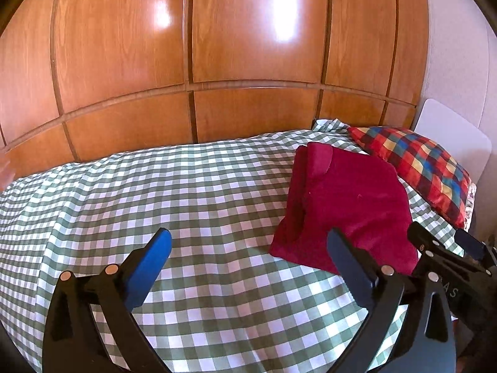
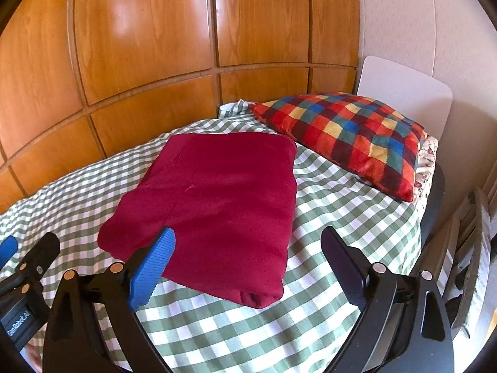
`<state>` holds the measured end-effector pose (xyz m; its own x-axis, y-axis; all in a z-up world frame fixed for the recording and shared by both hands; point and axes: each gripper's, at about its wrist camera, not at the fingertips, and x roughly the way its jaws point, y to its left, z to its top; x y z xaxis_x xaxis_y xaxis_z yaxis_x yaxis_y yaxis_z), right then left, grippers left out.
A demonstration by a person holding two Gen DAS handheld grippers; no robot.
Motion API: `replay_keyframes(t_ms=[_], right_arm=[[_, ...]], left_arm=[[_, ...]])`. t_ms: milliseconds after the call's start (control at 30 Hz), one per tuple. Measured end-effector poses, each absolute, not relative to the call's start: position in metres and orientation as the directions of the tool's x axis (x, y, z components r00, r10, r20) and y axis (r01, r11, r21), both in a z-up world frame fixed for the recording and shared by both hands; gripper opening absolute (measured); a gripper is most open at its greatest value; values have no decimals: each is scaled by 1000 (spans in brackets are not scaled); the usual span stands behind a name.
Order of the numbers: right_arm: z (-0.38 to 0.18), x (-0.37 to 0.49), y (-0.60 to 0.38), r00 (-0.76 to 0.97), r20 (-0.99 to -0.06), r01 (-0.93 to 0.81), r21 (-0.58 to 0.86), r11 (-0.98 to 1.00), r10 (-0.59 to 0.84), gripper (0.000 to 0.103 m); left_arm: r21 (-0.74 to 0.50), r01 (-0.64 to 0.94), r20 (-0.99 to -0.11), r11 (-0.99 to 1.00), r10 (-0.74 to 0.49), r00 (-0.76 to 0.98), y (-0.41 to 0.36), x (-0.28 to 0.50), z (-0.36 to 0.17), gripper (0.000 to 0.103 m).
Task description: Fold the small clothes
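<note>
Right wrist | checked bedspread (image 2: 326,217), wooden wardrobe (image 2: 139,62) | folded red garment (image 2: 217,199) | both tools agape

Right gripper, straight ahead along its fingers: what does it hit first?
Probably the red garment. The right gripper is open and the folded garment's near edge lies just ahead between its fingers, on the checked bedspread. Height above it is unclear.

The left gripper (image 2: 18,264) has a small black label on its body, seen from the right wrist view, that says "GenRobot.AI". The right gripper (image 1: 447,242) shows pale letters, "AS".
</note>
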<state>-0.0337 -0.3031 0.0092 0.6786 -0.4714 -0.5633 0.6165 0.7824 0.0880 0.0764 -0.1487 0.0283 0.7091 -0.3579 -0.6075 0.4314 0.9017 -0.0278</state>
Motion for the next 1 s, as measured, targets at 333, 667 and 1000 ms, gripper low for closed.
replay_keyframes(t_ms=[333,667,1000], right_arm=[[9,-38,-304,675,-564,622,90,778,-475,94],[8,-38,-303,676,-563,622,91,777,-475,94],[8,-37,-302,674,-566,623,91,777,-474,94]], left_arm=[[-20,432,-601,902,-356,716,-150,71,31,100],[-17,435,-601,900,-357,715,-153,70,32,100],[-11,439,-603,898,-357,714,-153,72,31,100]])
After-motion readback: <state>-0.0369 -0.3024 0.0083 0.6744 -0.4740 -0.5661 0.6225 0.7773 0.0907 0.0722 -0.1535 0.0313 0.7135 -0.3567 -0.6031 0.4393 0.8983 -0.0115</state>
